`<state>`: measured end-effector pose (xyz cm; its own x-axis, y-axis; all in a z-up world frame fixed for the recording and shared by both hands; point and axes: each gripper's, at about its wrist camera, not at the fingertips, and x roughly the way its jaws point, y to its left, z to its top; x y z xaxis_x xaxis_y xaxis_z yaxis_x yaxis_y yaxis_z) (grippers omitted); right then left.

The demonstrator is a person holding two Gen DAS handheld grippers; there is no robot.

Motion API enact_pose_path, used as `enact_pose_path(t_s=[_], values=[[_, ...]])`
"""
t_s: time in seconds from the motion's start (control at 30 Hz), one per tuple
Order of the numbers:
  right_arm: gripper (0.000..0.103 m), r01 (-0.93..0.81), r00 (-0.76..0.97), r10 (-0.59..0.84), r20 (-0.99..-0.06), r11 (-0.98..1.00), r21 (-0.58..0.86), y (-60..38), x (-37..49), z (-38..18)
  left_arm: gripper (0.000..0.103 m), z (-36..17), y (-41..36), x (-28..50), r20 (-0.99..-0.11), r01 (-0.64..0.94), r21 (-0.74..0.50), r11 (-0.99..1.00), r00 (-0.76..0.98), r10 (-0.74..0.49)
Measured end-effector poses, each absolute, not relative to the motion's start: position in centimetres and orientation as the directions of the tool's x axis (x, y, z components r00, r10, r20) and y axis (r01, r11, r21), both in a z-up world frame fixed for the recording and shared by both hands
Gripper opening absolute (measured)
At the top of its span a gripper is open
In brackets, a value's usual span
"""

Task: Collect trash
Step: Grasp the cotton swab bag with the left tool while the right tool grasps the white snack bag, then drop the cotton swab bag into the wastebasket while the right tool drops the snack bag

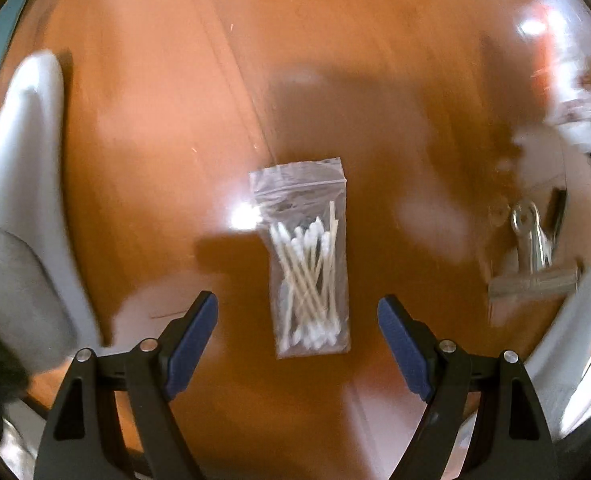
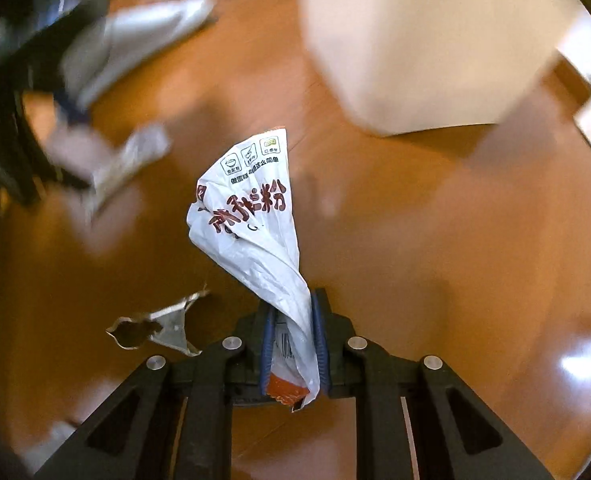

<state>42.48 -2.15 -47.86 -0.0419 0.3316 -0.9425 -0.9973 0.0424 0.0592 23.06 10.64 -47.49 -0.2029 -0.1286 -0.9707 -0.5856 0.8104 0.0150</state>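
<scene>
Landmark: the zip bag of cotton swabs (image 1: pixel 309 260), lying flat on the orange-brown worktop (image 1: pixel 155 160).
Left gripper: the left gripper (image 1: pixel 297 320) points steeply down over the bag, jaws standing wide apart, one blue pad on either side of the bag's lower half, neither touching it.
Right gripper: the right gripper (image 2: pixel 293 344) is clamped on a white printed food wrapper (image 2: pixel 251 216), the pads pinching its twisted lower end; the rest fans out ahead of the jaws.
Wrapper handling: judged very light, thin and limp plastic, slippery; the bunched twist between the pads is the safest hold, since a single flat layer could slide out.
Swab bag handling: light, soft film over stiff sticks; likely best taken across its narrow width at the swab bundle, where the sticks give the pads something firm.
Other trash: a torn foil scrap (image 2: pixel 159 324) lies left of the held wrapper in the right wrist view.
Near the bag: a metal bulldog clip (image 1: pixel 535 256) lies well to its right.
Pose: both grippers aim sharply down at the worktop.
</scene>
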Motion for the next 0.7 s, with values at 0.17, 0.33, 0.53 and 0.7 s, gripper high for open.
enact_pose_path(t_s=[0.17, 0.33, 0.53, 0.7], values=[[0.019, -0.972, 0.023, 0.418, -0.908, 0.222, 0.078, -4.7, 45.9, -45.2, 0.083, -49.4, 11.4, 22.6, -0.966, -0.690, -0.013, 0.724, -0.179, -0.188], [0.019, -0.939, 0.060, 0.448, -0.892, 0.329, 0.102, -5.8, 47.2, -43.6, 0.083, -49.6, 10.9, 21.9, -0.967, -0.688, 0.002, 0.726, -0.187, -0.174], [0.019, -0.912, 0.071, 0.467, -0.882, 0.388, 0.132, -6.0, 47.2, -43.7, 0.048, -48.1, 10.3, 22.8, -0.973, -0.662, 0.005, 0.750, -0.176, -0.149], [0.019, -0.880, 0.083, 0.500, -0.862, 0.442, 0.172, -6.9, 47.6, -43.2, 0.009, -47.7, 9.8, 23.1, -0.972, -0.619, -0.030, 0.785, -0.166, -0.168]])
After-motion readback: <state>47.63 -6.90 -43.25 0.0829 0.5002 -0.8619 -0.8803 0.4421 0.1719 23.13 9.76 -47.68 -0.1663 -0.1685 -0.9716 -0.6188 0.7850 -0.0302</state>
